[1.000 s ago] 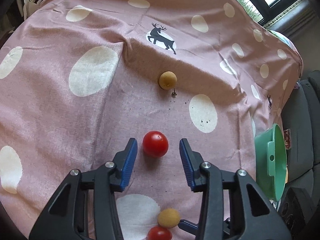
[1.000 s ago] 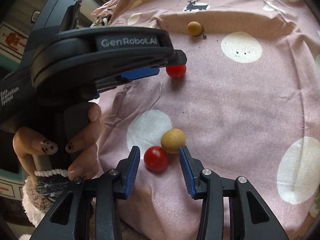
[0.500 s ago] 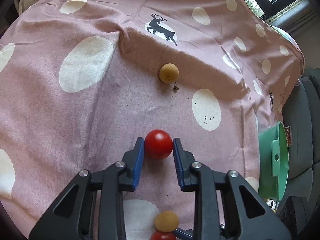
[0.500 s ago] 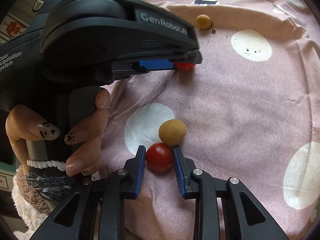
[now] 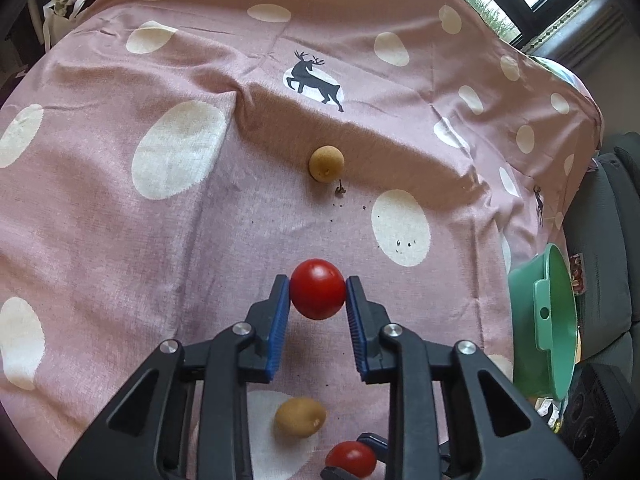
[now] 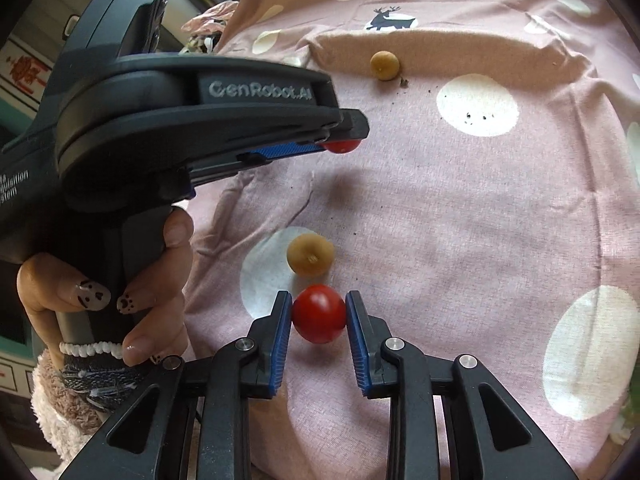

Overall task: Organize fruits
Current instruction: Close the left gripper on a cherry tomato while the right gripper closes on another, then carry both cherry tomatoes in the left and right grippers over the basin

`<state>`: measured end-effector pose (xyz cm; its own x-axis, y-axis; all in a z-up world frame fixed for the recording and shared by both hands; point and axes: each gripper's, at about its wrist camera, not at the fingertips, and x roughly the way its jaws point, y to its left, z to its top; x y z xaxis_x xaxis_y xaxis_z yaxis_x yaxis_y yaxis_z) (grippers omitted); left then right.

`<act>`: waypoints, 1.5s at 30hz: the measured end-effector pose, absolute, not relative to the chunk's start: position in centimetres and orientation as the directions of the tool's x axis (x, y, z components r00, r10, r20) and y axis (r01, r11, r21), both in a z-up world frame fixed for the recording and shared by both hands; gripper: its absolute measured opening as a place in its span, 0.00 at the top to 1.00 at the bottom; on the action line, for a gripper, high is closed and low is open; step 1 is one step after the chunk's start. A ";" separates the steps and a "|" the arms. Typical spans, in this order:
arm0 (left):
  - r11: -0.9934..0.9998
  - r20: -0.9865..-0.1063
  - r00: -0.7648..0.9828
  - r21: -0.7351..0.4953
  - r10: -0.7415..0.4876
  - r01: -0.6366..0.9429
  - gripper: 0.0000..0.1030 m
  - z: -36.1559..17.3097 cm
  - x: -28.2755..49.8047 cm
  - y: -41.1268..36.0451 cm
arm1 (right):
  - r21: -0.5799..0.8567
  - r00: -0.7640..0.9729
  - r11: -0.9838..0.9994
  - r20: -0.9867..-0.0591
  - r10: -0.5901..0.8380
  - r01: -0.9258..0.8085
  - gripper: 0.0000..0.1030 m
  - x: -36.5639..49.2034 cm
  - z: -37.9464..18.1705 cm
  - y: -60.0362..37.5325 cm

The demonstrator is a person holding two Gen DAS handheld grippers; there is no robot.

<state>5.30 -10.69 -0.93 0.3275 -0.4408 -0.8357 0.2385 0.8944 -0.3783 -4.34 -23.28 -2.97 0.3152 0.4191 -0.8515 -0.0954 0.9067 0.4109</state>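
We have both tools clamped, each on a cherry tomato. The left tool (image 5: 318, 298) grips one cherry tomato (image 5: 317, 289) across its middle, blue pads on opposite sides, above the pink spotted cloth (image 5: 120, 240). The right tool (image 6: 316, 318) pinches the second cherry tomato (image 6: 319, 313) the same way, just beside a tan longan (image 6: 310, 254) lying on a white spot; another longan (image 5: 326, 162) sits farther off near the deer print. We judge these tomatoes light, smooth and thin-skinned, so they could squirt out or split under hard pressure; holding at the widest girth with gentle force suits them. A green bowl (image 5: 556, 320) at the cloth's right edge looks like a likely destination.
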 end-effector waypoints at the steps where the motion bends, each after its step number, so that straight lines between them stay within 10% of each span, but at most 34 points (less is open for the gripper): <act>1: 0.899 -0.836 0.339 -0.366 -0.431 0.240 0.73 -0.8 5.2 -10.7 | 0.410 0.321 0.907 -0.850 0.418 -0.093 0.72 -4.5 -2.9 -23.4; 45: 0.765 -0.642 0.478 -0.283 -0.599 0.578 0.73 8.4 -7.3 -19.8 | 0.417 0.743 0.867 -0.664 0.085 0.274 0.71 -10.9 6.0 -39.8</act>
